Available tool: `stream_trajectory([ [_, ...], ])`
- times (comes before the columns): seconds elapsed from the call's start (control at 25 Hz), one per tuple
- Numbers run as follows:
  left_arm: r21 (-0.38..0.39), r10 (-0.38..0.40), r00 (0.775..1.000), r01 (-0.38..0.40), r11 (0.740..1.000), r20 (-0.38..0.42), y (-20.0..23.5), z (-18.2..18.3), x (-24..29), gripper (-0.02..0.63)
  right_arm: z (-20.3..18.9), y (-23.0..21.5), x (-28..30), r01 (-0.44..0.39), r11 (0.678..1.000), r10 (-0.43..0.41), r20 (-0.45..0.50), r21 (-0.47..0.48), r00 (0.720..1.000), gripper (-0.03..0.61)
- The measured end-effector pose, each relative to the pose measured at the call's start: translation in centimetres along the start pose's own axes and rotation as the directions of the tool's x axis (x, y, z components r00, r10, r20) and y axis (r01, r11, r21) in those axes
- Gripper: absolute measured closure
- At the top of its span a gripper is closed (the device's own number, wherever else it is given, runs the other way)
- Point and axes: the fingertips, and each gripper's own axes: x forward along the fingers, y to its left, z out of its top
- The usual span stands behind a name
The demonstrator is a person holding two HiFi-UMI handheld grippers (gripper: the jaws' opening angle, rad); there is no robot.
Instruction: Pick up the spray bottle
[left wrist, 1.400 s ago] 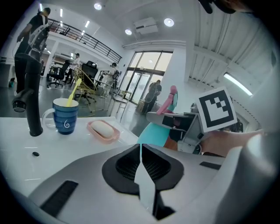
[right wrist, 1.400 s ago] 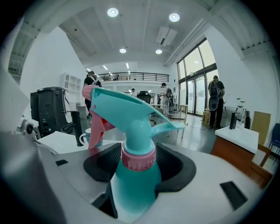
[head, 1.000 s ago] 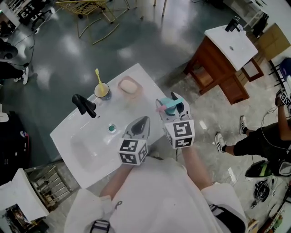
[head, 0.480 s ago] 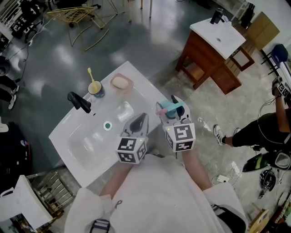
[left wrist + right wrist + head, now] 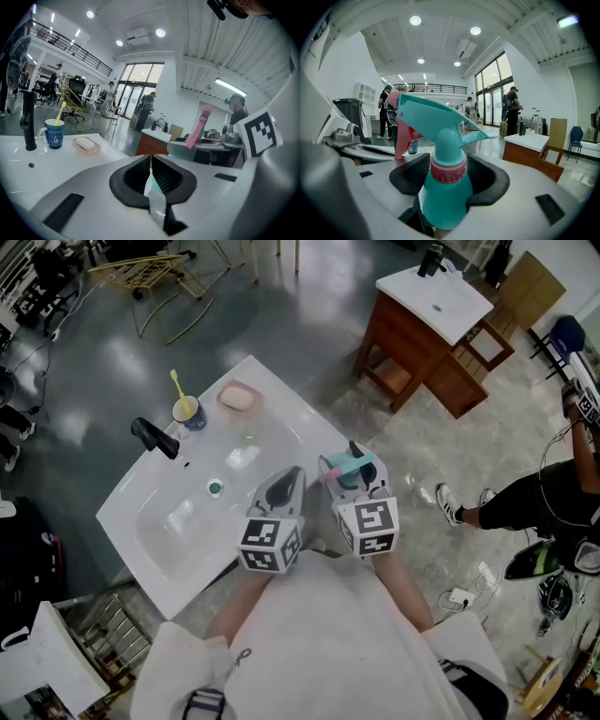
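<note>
**A:** Head view first. What's the setting?

**B:** A white sink top on a glossy grey floor, with a wooden vanity well apart from it. A blue mug holding a yellow toothbrush stands beside the black faucet. Near it, a pink dish holds a soap bar.

**A:** Left gripper view?

**B:** The left gripper has its jaws pressed together on nothing. The mug and dish sit at far left on the counter.

**A:** Right gripper view?

**B:** The right gripper clamps the body of the teal spray bottle. The bottle is upright with its pink trigger to the left, lifted by the sink top's right edge.
</note>
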Motion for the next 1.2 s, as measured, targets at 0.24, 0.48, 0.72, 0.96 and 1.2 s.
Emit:
stream_trajectory([
  [0.24,0.011,-0.009,1.0,0.009,1.0,0.009,-1.0,-0.1,-0.4,0.578,-0.2,0.1,-1.1,0.011,1.0,-0.011,0.005,-0.029,1.0,0.31],
  [0.48,0.014,-0.004,1.0,0.004,1.0,0.021,-1.0,-0.1,-0.8,0.578,-0.5,0.6,-1.2,0.004,1.0,-0.004,-0.008,-0.03,1.0,0.311],
  [0.72,0.024,0.008,1.0,-0.009,1.0,0.026,-0.8,0.2,-0.8,0.578,-0.6,0.9,-1.0,-0.009,0.999,0.009,-0.018,-0.036,1.0,0.311],
  [0.96,0.022,0.027,0.999,-0.028,0.999,0.033,0.0,0.7,-0.6,0.578,-1.0,0.9,-0.8,-0.015,1.0,0.015,-0.026,-0.024,1.0,0.311],
  [1.2,0.021,0.023,1.0,-0.023,1.0,0.019,-0.4,0.2,-0.3,0.578,-0.9,0.9,-0.7,-0.026,1.0,0.025,-0.021,-0.016,0.999,0.311],
])
